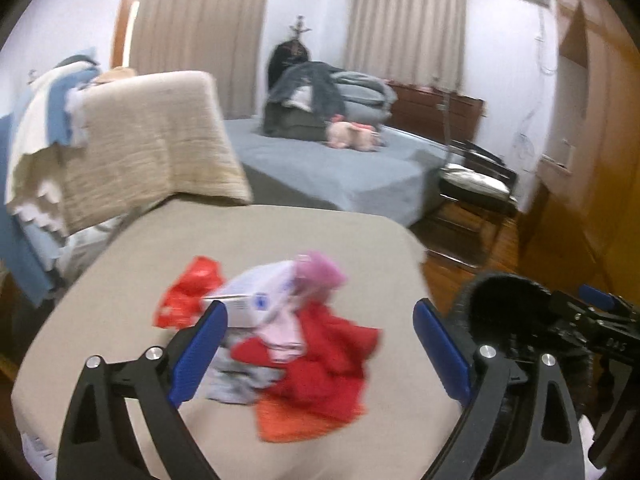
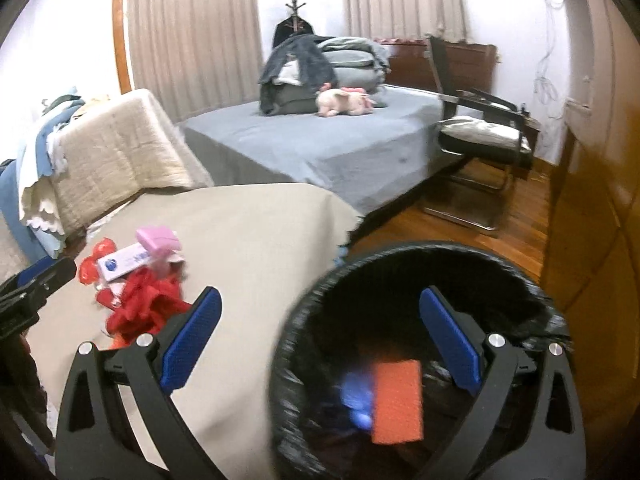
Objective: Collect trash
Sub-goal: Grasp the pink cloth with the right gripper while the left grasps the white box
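Trash pile (image 1: pixel 288 344) blurred, items indistinct (box print unreadable). Bin (image 2: pixel 400 264) contents smeared; its near rim cut by the frame edge.

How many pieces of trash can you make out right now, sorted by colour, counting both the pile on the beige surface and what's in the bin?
Red: 2, red wrapper and crumpled red piece
Orange: 2, orange sheet in pile, orange piece in bin
White: 1, box
Pink: 1, pink item
Blue: 1, blurred blue item in bin
Total: 7, blur may hide more

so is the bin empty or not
Not empty: inside the bin lie an orange piece and a blurred blue one.
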Demonstrator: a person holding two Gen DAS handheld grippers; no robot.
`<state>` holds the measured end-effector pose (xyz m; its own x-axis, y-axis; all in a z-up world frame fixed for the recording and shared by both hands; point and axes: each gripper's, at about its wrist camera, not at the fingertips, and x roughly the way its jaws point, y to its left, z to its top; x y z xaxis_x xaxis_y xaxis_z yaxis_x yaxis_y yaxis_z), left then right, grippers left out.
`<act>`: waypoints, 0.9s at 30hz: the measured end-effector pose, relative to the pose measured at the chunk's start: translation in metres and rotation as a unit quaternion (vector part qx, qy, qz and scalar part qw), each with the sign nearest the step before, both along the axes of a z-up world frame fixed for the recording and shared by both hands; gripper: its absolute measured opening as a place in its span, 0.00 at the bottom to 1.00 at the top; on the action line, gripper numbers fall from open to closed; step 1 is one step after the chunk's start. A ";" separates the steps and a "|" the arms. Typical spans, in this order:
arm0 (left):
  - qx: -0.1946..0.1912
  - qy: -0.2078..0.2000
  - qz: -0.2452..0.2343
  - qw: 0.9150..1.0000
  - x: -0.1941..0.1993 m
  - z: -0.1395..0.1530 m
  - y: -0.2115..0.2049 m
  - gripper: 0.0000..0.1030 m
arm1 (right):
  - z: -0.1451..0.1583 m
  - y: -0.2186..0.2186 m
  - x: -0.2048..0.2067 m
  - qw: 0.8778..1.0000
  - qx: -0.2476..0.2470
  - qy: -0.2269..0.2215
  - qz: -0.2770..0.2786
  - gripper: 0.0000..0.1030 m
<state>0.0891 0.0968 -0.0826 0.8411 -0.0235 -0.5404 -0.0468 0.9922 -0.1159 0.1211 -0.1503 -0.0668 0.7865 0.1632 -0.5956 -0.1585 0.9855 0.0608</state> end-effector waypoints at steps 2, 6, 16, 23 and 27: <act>0.005 0.000 0.021 1.000 0.005 -0.003 0.014 0.89 | -0.001 0.017 0.011 1.000 -0.003 -0.002 0.011 0.94; 0.004 0.002 0.043 0.999 0.013 -0.011 0.037 0.88 | -0.005 0.045 0.028 1.000 -0.005 -0.006 0.030 0.94; 0.001 0.014 0.075 0.997 0.041 -0.033 0.077 0.85 | -0.023 0.122 0.076 0.996 -0.014 -0.003 0.093 0.94; -0.008 0.015 0.092 0.996 0.050 -0.040 0.097 0.82 | -0.042 0.168 0.101 0.990 -0.020 0.019 0.136 0.87; -0.009 0.016 0.095 0.995 0.053 -0.042 0.105 0.82 | -0.049 0.188 0.109 0.987 -0.024 0.030 0.157 0.77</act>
<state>0.1425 0.2017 -0.1250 0.8132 0.1242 -0.5686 -0.2373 0.9628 -0.1290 0.2297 0.0377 -0.1159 0.6647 0.3642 -0.6524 -0.4549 0.8899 0.0334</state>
